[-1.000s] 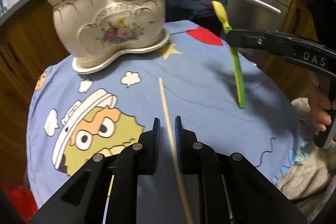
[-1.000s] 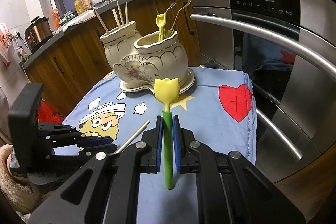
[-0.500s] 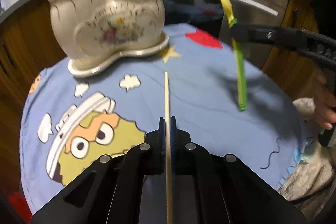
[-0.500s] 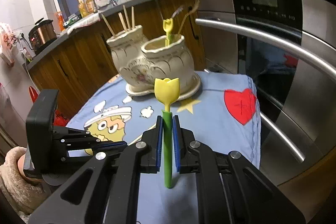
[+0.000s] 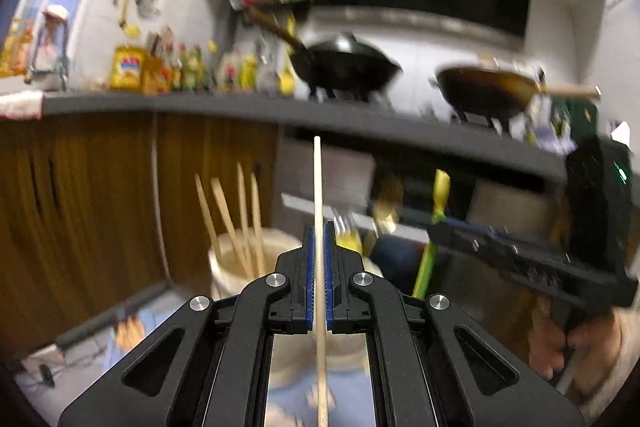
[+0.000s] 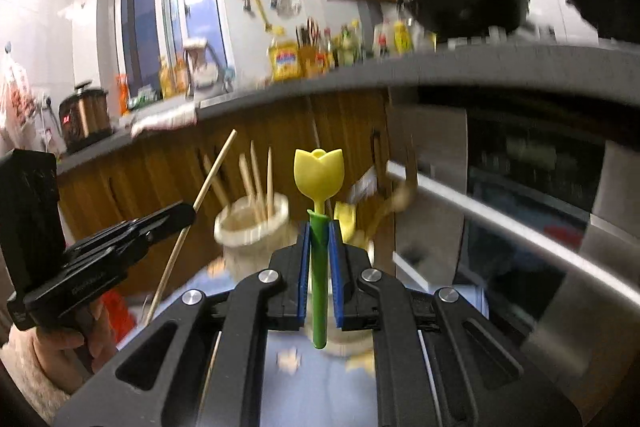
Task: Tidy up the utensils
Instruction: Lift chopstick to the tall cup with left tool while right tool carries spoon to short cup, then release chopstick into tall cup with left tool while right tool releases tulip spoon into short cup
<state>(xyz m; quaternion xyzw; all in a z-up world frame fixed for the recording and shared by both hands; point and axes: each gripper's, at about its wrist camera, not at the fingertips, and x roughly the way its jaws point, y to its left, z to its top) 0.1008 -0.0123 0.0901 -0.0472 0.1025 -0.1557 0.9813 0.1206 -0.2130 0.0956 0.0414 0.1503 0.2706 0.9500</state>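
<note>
My left gripper is shut on a wooden chopstick that stands upright between its blue pads, in front of the cream holder. Several chopsticks stick out of that holder's left pot. My right gripper is shut on a tulip spoon with a green handle and yellow head, held upright before the same holder. In the left wrist view the right gripper and its spoon show at the right. The right wrist view shows the left gripper holding its chopstick at the left.
A grey counter runs behind, with bottles and two woks on a stove. Wooden cabinet doors lie behind the holder and a steel oven to the right. The blue cloth shows low between the fingers.
The left gripper closed on the chopstick and lifted it off the blue cloth. Both grippers rose and tilted up, so the views now look at the counter instead of the table.
</note>
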